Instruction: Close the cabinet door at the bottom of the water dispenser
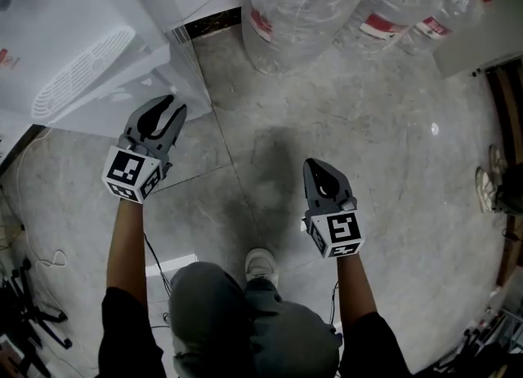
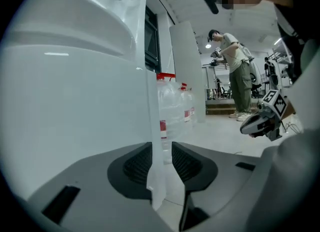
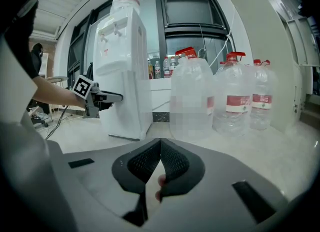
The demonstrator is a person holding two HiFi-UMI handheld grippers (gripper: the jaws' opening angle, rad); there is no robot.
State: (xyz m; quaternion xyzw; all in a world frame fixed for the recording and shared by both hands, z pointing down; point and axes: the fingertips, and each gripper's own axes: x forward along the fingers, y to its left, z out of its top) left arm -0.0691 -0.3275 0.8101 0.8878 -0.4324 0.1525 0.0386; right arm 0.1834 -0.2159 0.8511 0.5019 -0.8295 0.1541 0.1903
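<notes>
Dispenser (image 3: 122,60) stands on the floor by the window; big bottles (image 3: 192,95) just beside it. Its bottom door (image 2: 155,141) is not yet shut: it stands out from the cabinet as a thin white panel, though how far ajar is hard to judge from these angles.

Left hand-held gripper (image 2: 161,161) is at the door's free edge; jaws apart, the edge running up between them; it seems to lie against the left pad, with a clear gap to the right pad, so released, not clamped. Right hand-held gripper (image 3: 160,148) hangs well apart over bare floor (image 1: 368,140); jaws closed tip to tip, nothing in them.

Risks from here, as I judge them:
- a loose straddle on a thin edge; the panel could slide out of the jaws mid-swing and stay ajar
- a jaw left across the edge as the door meets the frame; it would get pinched, or block the last bit of closing
- too hard a push; a light door may bounce back open, or the dispenser may rock
</notes>
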